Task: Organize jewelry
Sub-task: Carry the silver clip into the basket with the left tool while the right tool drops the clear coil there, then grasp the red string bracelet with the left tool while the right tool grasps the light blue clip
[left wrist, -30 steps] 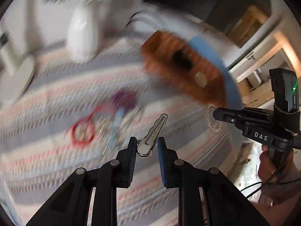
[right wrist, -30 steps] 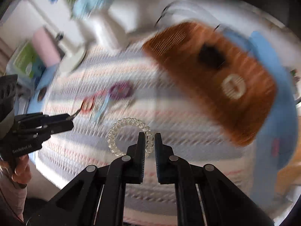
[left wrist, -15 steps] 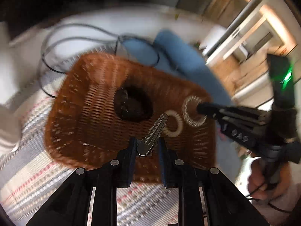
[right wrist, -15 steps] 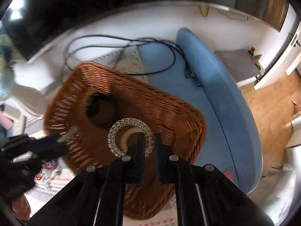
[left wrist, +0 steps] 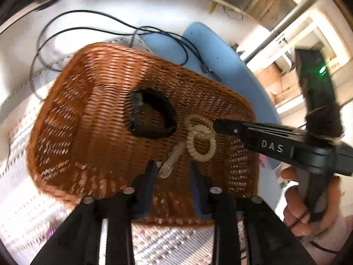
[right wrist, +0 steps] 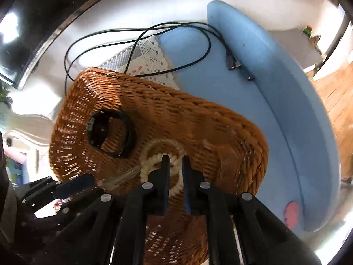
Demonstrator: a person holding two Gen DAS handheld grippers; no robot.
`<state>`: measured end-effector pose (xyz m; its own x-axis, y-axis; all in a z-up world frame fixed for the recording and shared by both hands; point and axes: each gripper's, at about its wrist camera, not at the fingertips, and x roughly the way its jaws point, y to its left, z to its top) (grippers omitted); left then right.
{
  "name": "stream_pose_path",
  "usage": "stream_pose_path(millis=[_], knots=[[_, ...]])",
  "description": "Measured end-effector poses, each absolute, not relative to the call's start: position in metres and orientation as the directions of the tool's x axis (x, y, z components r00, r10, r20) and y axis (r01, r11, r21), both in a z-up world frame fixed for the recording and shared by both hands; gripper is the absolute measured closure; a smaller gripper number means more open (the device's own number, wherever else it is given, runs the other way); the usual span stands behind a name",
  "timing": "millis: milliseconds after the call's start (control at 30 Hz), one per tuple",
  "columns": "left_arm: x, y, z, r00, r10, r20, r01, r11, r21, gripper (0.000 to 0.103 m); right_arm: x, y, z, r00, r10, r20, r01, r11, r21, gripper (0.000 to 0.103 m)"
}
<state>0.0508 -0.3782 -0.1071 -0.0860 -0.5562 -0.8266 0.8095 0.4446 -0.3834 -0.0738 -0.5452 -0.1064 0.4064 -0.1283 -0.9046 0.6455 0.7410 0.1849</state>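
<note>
A brown wicker basket (left wrist: 92, 119) (right wrist: 220, 121) holds a black band (left wrist: 152, 114) (right wrist: 110, 132) and a cream coil ring (left wrist: 200, 145). My left gripper (left wrist: 173, 172) is open above the basket. The silver hair clip (left wrist: 172, 160) (right wrist: 120, 177) is blurred between its spread fingers and looks free. My right gripper (right wrist: 175, 161) (left wrist: 217, 124) has its jaws slightly parted over the clear spiral hair tie (right wrist: 152, 161), which lies blurred on the cream ring. I cannot tell whether the pads still touch it.
The basket stands on a striped cloth (left wrist: 167, 243) with a lace edge (right wrist: 152, 59). Black cables (right wrist: 136, 37) loop on the white surface behind it. A blue curved panel (right wrist: 275, 101) lies to the right. A hand (left wrist: 308, 212) holds the right gripper.
Both grippers moved from over the striped cloth to over the basket and lowered. The left jaws spread and the hair clip dropped free. The right jaws parted and the spiral tie sank onto the cream ring.
</note>
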Motion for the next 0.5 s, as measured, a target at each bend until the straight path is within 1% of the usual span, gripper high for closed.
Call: stream_pose_path(millis=[33,133,233,400,500], knots=[[0.051,-0.369,-0.103,-0.080,-0.564,-0.822,0.803,0.452,-0.388,0.065,-0.075,-0.544,-0.106,0.406,-0.125,-0.906,0.648,0.738,0.189,0.086],[0.053,-0.328,-0.086,-0.035,-0.599,-0.800,0.786,0.478,-0.392,0.065,-0.083,-0.537,-0.100,0.418,-0.113,-0.902,0.646,0.735,0.207,0.084],[0.060,-0.268,-0.068,0.018,-0.638,-0.770,0.741,0.525,-0.418,0.065,-0.090,-0.521,-0.088,0.437,-0.114,-0.892,0.628,0.749,0.212,0.082],[0.080,-0.151,-0.043,0.164,-0.672,-0.722,0.607,0.646,-0.463,0.065,-0.090,-0.478,-0.058,0.489,-0.129,-0.863,0.563,0.802,0.200,0.082],[0.089,-0.090,-0.033,0.259,-0.661,-0.704,0.531,0.706,-0.467,0.065,-0.085,-0.446,-0.036,0.532,-0.121,-0.838,0.505,0.840,0.199,0.082]])
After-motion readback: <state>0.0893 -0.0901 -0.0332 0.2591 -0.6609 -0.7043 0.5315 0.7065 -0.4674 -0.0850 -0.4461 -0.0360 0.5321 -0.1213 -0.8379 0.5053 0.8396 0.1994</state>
